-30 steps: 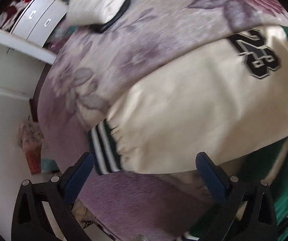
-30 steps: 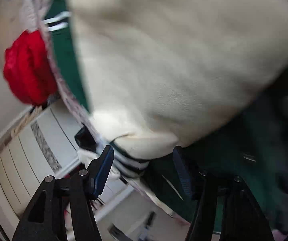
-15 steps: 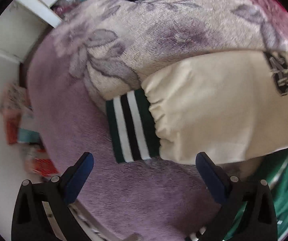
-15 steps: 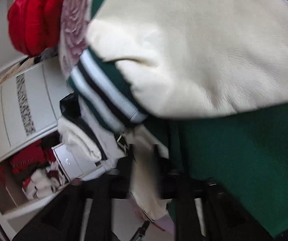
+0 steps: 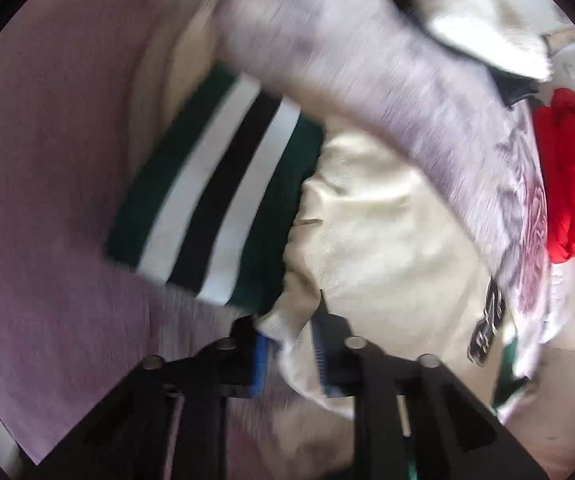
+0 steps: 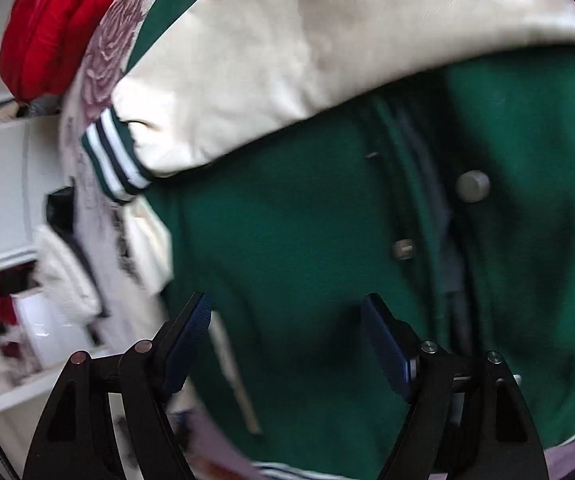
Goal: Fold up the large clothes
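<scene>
A green varsity jacket with cream sleeves lies on a bed. In the left wrist view my left gripper [image 5: 287,354] is shut on the cream sleeve [image 5: 375,240] just behind its green, white and black striped cuff [image 5: 215,208]. In the right wrist view my right gripper [image 6: 287,340] is open and empty over the green jacket body [image 6: 307,248], near the snap buttons [image 6: 472,186]. The other cream sleeve [image 6: 287,60] lies across the body, its striped cuff [image 6: 113,160] at the left.
A mauve floral blanket [image 5: 39,200] covers the bed. A red puffy garment [image 5: 571,176] sits at the bed's edge and also shows in the right wrist view [image 6: 47,28]. White drawers and shelves [image 6: 3,216] stand beside the bed.
My left gripper has closed in on the sleeve by the cuff and shut on it. My right gripper has let go of the other sleeve, opened, and now hangs over the green body.
</scene>
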